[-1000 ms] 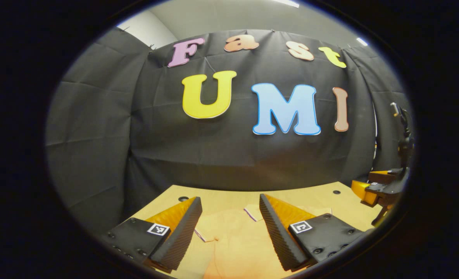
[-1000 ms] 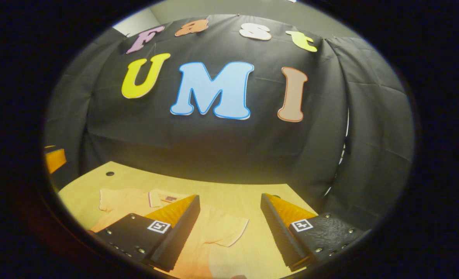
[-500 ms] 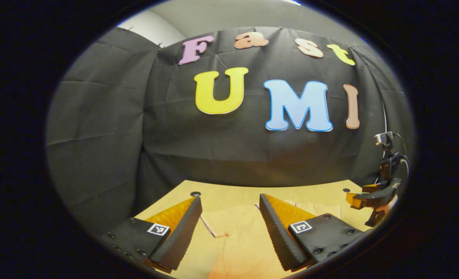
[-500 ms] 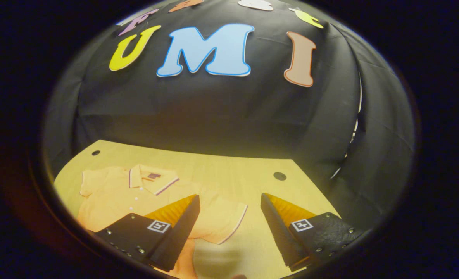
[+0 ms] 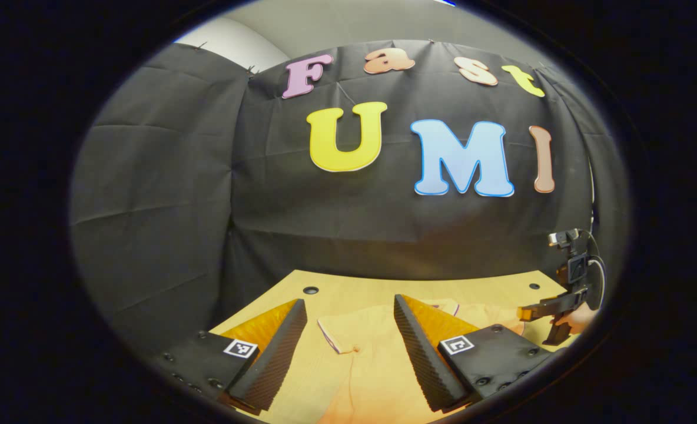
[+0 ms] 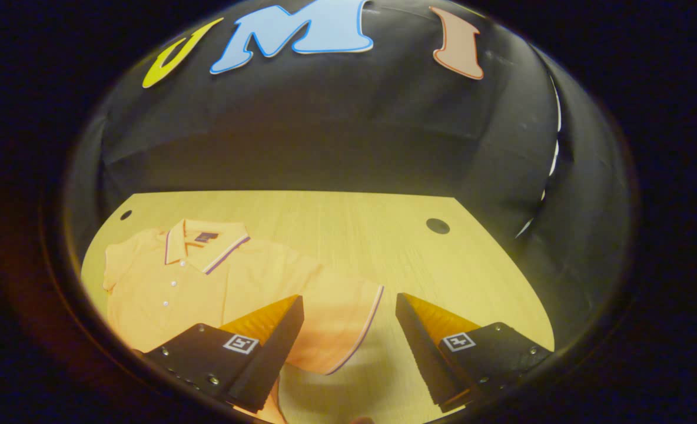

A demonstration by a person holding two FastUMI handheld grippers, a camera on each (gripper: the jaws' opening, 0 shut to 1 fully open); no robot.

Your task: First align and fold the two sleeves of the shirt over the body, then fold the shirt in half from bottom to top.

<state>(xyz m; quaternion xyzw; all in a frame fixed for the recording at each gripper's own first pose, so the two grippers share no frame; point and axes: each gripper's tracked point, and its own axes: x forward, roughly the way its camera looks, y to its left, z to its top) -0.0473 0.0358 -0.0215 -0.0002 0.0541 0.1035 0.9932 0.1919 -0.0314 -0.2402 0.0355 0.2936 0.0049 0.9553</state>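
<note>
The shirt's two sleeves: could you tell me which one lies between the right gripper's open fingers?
The sleeve with the striped cuff, on the collar's right in the right gripper view. The other sleeve lies far off at the shirt's left edge.

Both views forward, sharing shirt (image 6: 219,277)
</note>
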